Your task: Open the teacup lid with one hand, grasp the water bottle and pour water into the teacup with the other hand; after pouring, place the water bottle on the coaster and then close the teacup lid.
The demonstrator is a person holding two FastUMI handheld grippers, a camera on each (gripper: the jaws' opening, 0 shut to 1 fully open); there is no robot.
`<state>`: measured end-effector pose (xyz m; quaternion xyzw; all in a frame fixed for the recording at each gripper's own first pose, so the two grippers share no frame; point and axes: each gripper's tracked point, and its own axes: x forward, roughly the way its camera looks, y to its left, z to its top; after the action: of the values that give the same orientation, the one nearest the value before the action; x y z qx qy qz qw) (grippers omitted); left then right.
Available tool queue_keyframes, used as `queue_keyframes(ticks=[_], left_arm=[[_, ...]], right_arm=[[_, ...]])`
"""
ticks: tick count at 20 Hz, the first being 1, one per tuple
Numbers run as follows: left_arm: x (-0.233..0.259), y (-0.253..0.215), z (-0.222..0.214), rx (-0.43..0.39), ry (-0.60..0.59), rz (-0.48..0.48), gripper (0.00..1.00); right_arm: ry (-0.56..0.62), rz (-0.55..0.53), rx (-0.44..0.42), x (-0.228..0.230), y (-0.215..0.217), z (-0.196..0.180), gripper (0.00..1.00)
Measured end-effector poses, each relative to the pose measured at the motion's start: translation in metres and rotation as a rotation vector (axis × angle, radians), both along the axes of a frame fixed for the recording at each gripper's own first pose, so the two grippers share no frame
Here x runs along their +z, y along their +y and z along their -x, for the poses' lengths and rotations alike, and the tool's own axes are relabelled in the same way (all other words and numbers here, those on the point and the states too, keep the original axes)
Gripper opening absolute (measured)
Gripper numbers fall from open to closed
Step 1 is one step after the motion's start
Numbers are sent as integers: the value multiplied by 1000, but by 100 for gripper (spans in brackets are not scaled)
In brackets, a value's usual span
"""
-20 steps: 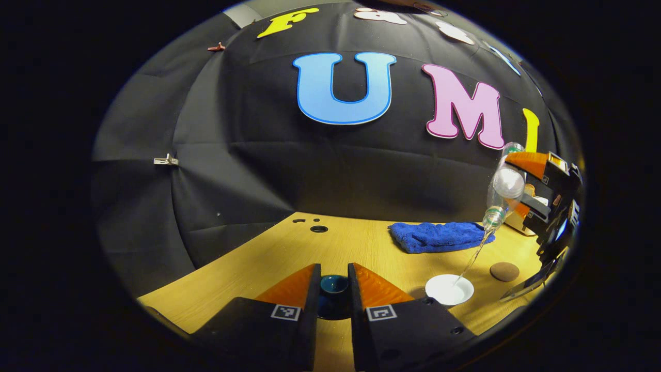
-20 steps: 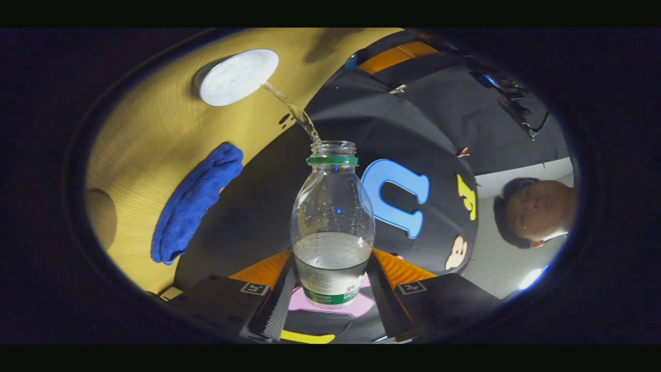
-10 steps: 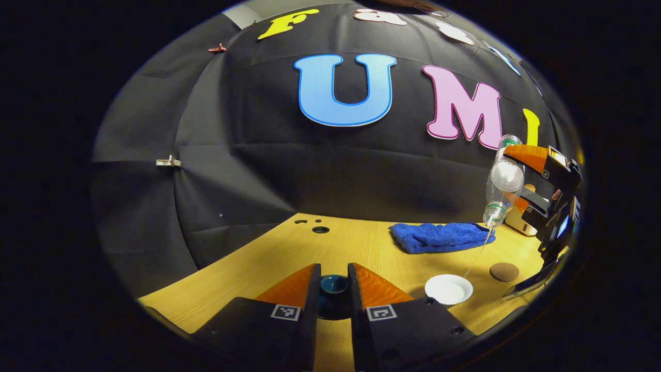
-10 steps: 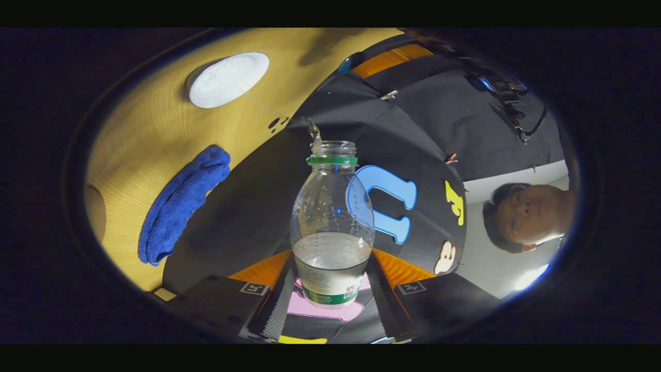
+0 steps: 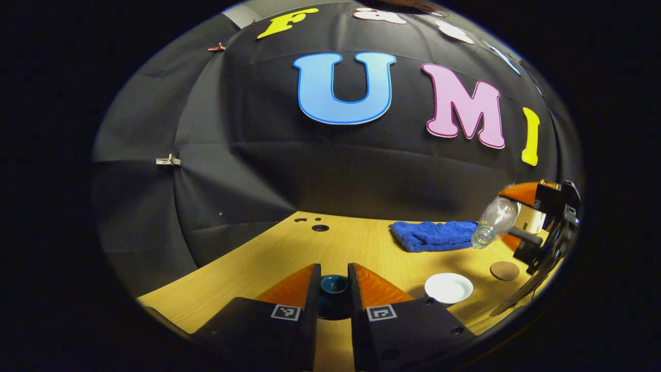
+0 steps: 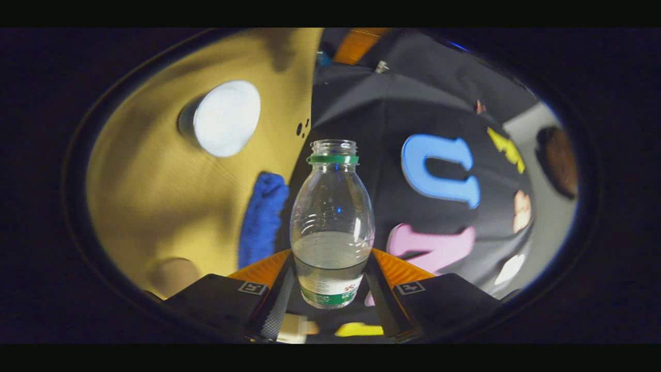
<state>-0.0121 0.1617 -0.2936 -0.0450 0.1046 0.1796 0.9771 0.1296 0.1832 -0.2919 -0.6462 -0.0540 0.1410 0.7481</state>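
The right gripper (image 6: 330, 305) is clamping the uncapped bottle (image 6: 332, 227), tilted near the coaster (image 5: 504, 270). The left gripper (image 5: 333, 305) is pinching the lid (image 5: 333, 294). Water may be spilling if the bottle is swinging fast.

water bottle (image 5: 493, 221) lowered, tilted back | stream into teacup (image 5: 448, 288) stopped

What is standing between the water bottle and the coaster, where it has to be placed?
Nothing visible. The water bottle hangs tilted in the right gripper above the table, and the coaster lies bare below it. The blue towel and the teacup lie off to the side.
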Motion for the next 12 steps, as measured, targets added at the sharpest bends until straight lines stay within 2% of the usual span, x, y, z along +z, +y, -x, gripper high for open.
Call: queue_keyframes(ticks=[3,6,8,9,10,12], left_arm=[[-1,-2,-3,-8,4,-1,32],[3,-9,-7,-27,-3,-14,32],[7,-16,-12,-47,-9,-19,28],[9,-21,-15,-59,-11,-18,32],[11,-26,-18,-71,-15,-17,28],[13,-36,-24,-95,-21,-18,32]], right_arm=[[244,-331,-83,-29,6,17,75],[391,-654,-125,-23,6,38,76],[439,-881,-143,-9,0,40,75],[452,-980,-147,-5,-3,43,75],[471,-1068,-154,-2,-9,44,75],[502,-1223,-178,2,-17,39,75]])
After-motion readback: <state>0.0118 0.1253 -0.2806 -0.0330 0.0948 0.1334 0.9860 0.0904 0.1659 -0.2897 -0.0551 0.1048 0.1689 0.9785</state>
